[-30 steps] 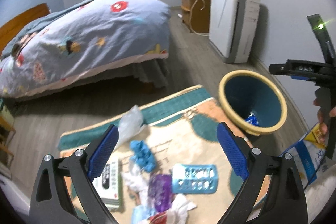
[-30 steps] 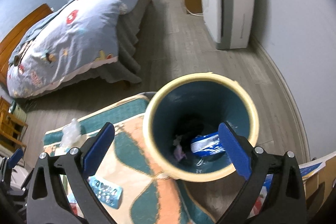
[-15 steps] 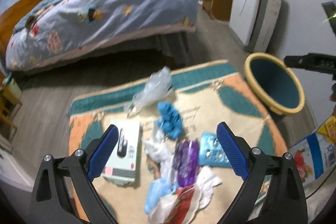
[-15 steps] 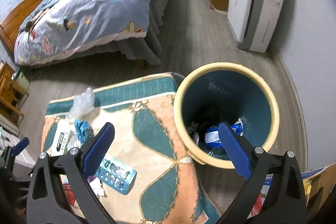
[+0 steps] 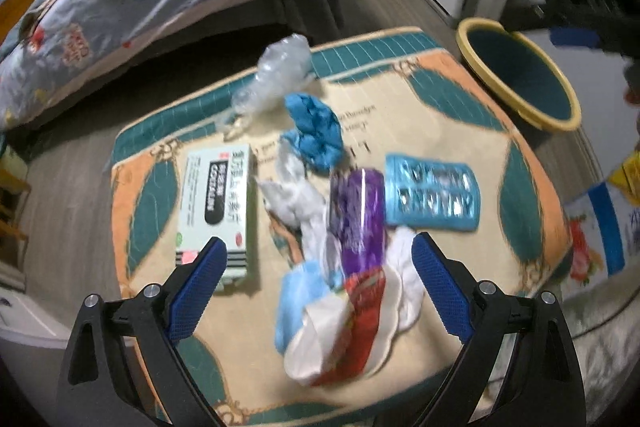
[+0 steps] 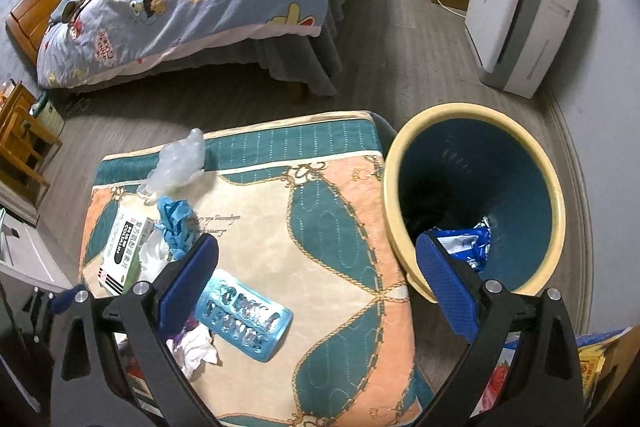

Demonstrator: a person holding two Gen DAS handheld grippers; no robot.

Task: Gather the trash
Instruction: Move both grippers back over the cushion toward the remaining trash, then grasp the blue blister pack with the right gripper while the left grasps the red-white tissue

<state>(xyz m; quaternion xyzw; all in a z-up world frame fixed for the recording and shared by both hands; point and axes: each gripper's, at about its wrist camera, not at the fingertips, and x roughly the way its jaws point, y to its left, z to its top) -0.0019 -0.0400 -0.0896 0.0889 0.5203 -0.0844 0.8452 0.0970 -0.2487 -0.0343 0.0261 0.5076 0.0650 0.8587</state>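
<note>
left gripper (image 5: 316, 291) was spread wide and empty, hovering over the trash heap at the near edge of the mat (image 5: 452, 107); right gripper (image 6: 316, 279) was also spread and empty, between the mat's right edge and the bin (image 6: 400, 163). likely target: purple wrapper (image 5: 358, 211), mid-mat toward the near edge, lying flat, long axis running near edge to far edge, its near end buried under white tissue (image 5: 404, 291) and a red-white wrapper (image 5: 360, 311). risks, as judgement: jaws this wide could grab tissue and wrappers together and shed bits on the way to the bin; slick film could slip out; the blister pack (image 5: 432, 195) just to its right and the medicine box (image 5: 218, 203) near the left edge could get nudged. frame was blurred, so aim looked uncertain.
</note>
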